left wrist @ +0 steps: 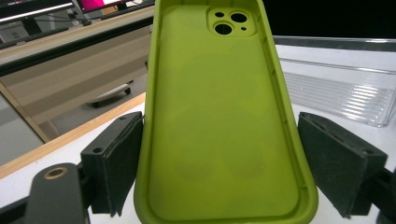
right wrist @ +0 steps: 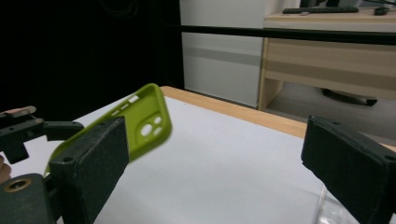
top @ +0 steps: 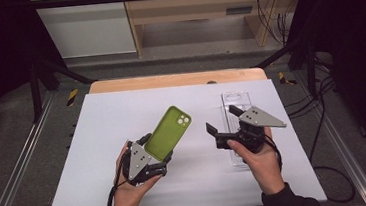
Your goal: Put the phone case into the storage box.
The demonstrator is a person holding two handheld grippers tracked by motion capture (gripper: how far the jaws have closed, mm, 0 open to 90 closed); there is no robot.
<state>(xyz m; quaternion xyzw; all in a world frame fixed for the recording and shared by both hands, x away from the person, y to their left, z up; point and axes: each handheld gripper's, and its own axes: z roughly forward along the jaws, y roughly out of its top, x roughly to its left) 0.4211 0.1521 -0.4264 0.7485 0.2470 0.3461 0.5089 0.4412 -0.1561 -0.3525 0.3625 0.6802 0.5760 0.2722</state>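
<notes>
Two hand-held grippers work above a white bench (top: 122, 118) with a wooden far edge. The left gripper (top: 151, 156), in the person's left hand (top: 128, 183), holds a green phone case (top: 169, 132) by its lower end, lifted off the bench surface. In the left gripper view the case (left wrist: 224, 116) stands between the two black fingers (left wrist: 114, 163), its hollow inner side facing the camera and its camera cutout at the far, upper end. The left finger presses the case's edge; the right finger lies just beside the opposite edge, and contact there cannot be confirmed. From above, the case tilts away from the hand, toward the upper right.

The right gripper (top: 221, 124), held in the right hand (top: 258, 159), hovers to the right of the case and apart from it. Its fingers (right wrist: 93, 158) stand wide apart with nothing between them, as the right gripper view shows; beyond its left finger that view catches the case (right wrist: 144, 121) held up, outer side with the cutout facing the camera.

A clear plastic tray (top: 236, 101) lies on the bench below and beyond the right gripper, long axis running away from the person. Its ribbed wall (left wrist: 336, 93) appears behind the case in the left gripper view. A wooden desk (top: 197, 4) stands past the bench.
</notes>
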